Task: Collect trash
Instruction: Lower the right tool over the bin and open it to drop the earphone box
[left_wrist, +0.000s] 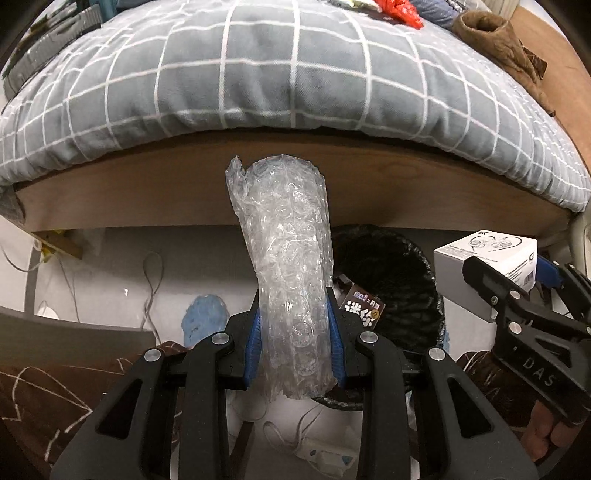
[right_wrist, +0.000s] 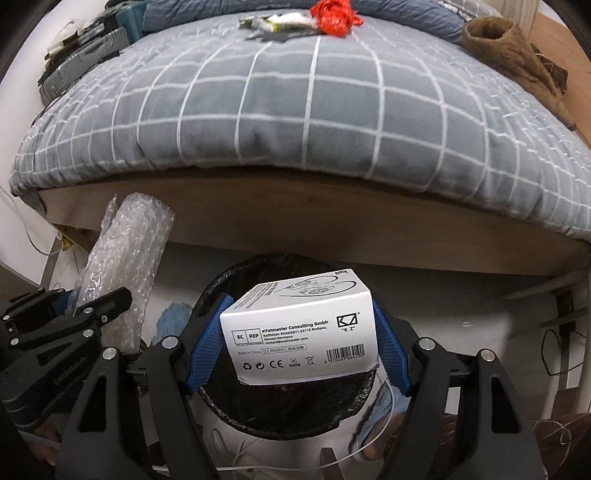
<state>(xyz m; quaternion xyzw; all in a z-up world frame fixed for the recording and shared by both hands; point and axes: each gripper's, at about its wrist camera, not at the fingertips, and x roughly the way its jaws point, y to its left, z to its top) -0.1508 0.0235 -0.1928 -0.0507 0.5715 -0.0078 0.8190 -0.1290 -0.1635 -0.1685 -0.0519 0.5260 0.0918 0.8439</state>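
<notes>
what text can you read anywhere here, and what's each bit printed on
"eVatmaster Consulting Gmbh": white box in the right gripper.
"EC REP", "Made in China", "Q.C.PASSED", "RoHS", "CE", "KZ": same box.
Barcode digits and address lines on the box: too small to read surely.
"DAS": right gripper's body, seen from the left wrist view.
Chinese characters on a dark packet in the bin: unclear.
Bubble wrap: no text.
</notes>
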